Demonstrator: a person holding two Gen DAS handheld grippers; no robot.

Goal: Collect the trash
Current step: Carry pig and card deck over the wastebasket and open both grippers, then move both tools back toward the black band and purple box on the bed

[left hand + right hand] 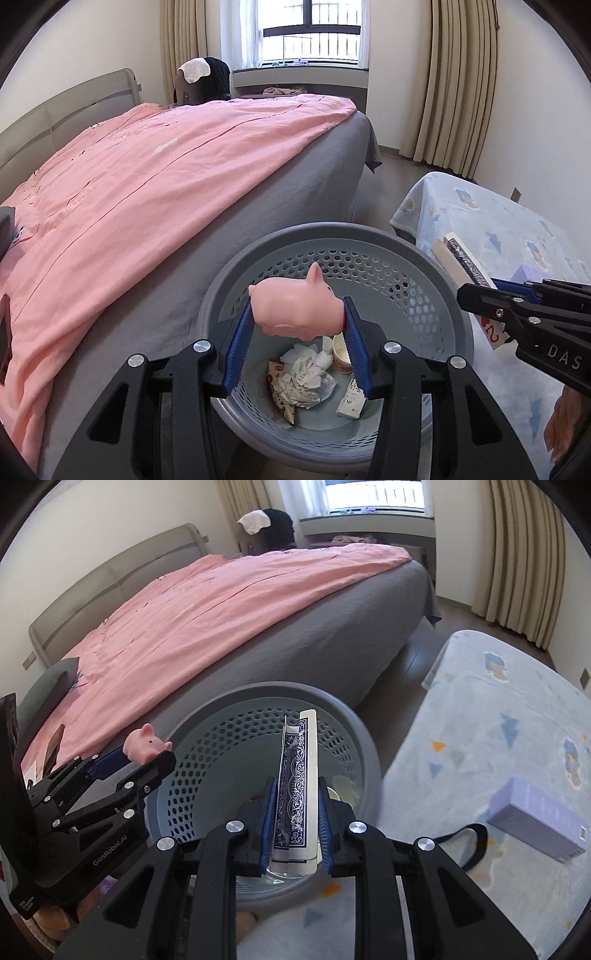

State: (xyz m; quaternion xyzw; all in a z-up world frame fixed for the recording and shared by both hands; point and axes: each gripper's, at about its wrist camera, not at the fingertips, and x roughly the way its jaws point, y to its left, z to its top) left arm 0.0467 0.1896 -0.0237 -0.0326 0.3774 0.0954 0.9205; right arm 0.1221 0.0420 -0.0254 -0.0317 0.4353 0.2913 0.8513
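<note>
In the left wrist view my left gripper is shut on a pink toy pig, held sideways over the open grey-blue perforated basket. At the basket's bottom lie crumpled tissues, a small cup and a small white carton. My right gripper is shut on a pack of blue-backed playing cards, standing on edge above the same basket. Each view shows the other gripper: the right gripper with the cards, and the left gripper with the pig.
A bed with a pink cover and grey sheet runs along the basket's left side. On its right a light blue patterned blanket carries a purple box and a black strap. Curtains and a window stand beyond.
</note>
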